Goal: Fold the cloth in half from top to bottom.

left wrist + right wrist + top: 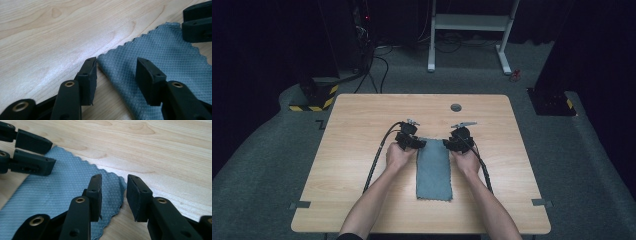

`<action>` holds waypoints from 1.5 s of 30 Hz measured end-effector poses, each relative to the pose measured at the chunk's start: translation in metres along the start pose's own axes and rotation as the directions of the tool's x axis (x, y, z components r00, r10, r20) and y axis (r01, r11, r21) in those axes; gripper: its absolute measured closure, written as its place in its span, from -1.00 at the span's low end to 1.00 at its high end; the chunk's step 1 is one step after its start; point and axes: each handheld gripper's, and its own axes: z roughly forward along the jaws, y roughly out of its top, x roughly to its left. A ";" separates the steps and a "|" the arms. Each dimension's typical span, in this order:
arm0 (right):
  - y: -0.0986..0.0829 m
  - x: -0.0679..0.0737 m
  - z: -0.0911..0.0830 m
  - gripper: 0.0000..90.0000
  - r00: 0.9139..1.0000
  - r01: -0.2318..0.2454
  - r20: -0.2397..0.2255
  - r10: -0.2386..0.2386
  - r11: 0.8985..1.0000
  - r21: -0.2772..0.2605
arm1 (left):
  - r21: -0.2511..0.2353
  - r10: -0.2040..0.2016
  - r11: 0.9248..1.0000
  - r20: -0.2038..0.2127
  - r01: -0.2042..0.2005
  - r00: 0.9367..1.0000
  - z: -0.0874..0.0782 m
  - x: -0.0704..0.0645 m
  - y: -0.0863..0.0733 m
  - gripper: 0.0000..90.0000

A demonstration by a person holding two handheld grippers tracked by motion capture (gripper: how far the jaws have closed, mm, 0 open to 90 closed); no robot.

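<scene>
High view: grey cloth (433, 170) laid flat mid-table (362, 125); left claw (116, 72) and right claw (113, 192) held wide over its far corners; judged light, limp, non-slip; best pinched at those corners

Looking down on a wooden table (362, 165) with a grey cloth (433, 170) lying flat lengthwise, left gripper (411, 141) and right gripper (456, 142) parked at its two far corners.
</scene>
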 end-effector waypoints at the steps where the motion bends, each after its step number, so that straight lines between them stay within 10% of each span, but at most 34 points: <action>1: 0.001 0.000 0.001 0.46 1.000 -0.006 0.000 0.006 1.000 0.020 | -0.002 -0.001 1.000 0.000 0.001 1.000 0.001 0.000 0.000 0.18; 31: 0.005 0.013 0.012 0.95 0.993 0.119 -0.021 -0.118 0.990 0.076 | 0.038 0.082 0.996 0.040 -0.084 0.996 0.002 -0.002 0.004 0.96; 45: 0.007 0.025 -0.027 0.96 0.975 0.214 -0.071 -0.212 0.977 0.014 | -0.035 0.141 0.990 0.107 -0.138 0.984 -0.035 -0.008 0.000 0.97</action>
